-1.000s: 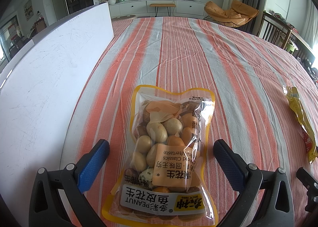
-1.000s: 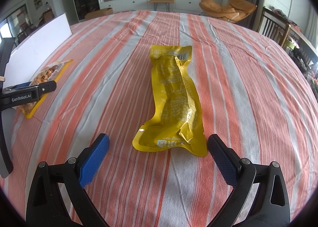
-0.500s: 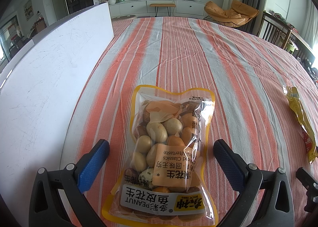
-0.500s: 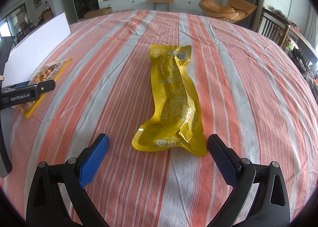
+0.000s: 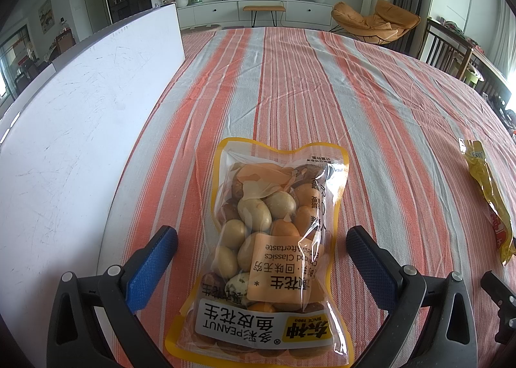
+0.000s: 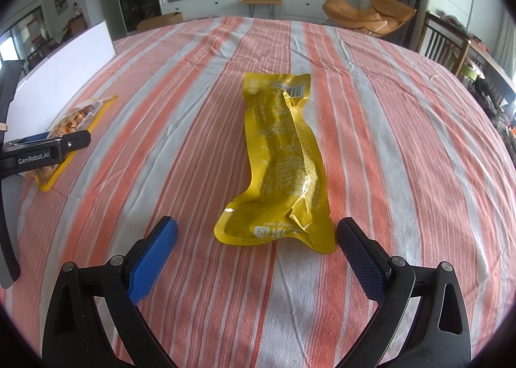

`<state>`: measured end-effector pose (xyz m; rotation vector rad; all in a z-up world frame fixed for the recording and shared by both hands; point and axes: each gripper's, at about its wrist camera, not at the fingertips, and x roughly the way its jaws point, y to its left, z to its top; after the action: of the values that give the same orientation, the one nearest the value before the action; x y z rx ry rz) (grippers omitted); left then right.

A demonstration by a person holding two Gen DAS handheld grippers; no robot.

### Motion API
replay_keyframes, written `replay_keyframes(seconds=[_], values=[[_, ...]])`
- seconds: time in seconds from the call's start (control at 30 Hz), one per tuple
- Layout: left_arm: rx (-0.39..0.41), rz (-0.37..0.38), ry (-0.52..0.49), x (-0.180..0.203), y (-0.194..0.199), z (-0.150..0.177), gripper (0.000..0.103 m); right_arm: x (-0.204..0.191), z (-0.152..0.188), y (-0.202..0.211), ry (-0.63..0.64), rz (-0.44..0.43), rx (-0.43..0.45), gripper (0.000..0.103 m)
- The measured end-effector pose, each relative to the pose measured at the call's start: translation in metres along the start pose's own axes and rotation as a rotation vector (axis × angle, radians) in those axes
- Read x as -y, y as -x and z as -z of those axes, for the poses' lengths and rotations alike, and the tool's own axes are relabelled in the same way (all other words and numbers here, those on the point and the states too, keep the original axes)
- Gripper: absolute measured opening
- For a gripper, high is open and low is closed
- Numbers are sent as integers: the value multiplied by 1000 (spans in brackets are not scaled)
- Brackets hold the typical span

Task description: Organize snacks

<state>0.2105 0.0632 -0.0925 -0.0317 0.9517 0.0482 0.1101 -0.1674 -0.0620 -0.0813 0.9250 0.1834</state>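
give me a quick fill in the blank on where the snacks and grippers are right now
1. The peanut bag lies between the open fingers of the ____ gripper.
2. The long packet in front of the right gripper is ____ in colour.
3. The tablecloth has orange and ____ stripes.

Missing words: left; yellow; grey

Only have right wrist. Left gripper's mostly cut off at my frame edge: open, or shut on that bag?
Observer: Open. The left gripper has its jaws wide apart, one on each side of the peanut bag, neither touching it.
Operator: Bag lying flat?
Observer: Yes, flat on the cloth, clear side up, with the printed end nearest the gripper.
Operator: Does that camera see my pouch?
Observer: Yes, the yellow pouch is at its right edge, well apart from the bag.
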Motion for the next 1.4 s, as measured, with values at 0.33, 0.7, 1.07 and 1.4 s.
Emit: replay_keyframes(seconds=[0.33, 0.7, 1.07, 1.4], values=[[0, 0, 0, 0, 0, 0, 103, -1, 0, 0, 3, 2, -2, 100], [0, 0, 1, 0, 0, 0, 103, -1, 0, 0, 10, 1, -4, 100], [0, -1, 1, 0, 0, 0, 103, -1, 0, 0, 9, -4, -2, 100], [0, -1, 1, 0, 0, 0, 103, -1, 1, 0, 9, -5, -1, 100]])
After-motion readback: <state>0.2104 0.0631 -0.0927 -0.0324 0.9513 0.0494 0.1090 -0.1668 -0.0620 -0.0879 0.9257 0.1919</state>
